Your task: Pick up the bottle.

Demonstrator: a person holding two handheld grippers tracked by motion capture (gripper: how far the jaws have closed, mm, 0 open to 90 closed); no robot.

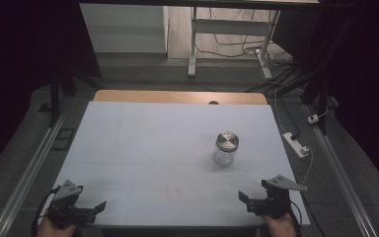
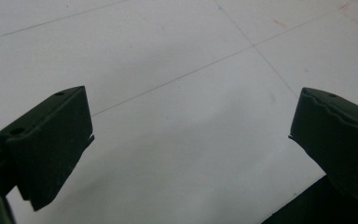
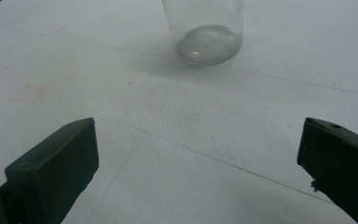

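Observation:
A clear glass jar (image 1: 225, 148) with a metal screw lid stands upright on the white table top (image 1: 143, 148), right of centre. The right gripper view looks at the jar's lower part (image 3: 208, 35) some way ahead. My right gripper (image 1: 249, 200) rests near the front right corner, jaws wide open (image 3: 200, 168), nothing between them. My left gripper (image 1: 96, 210) lies at the front left corner, also open (image 2: 189, 140) and empty over bare table.
A wooden strip (image 1: 177, 97) runs along the table's far edge. A white power strip (image 1: 296, 144) and cables lie on the floor to the right. Metal rails (image 1: 29, 168) flank the table. A desk frame (image 1: 227, 29) stands beyond.

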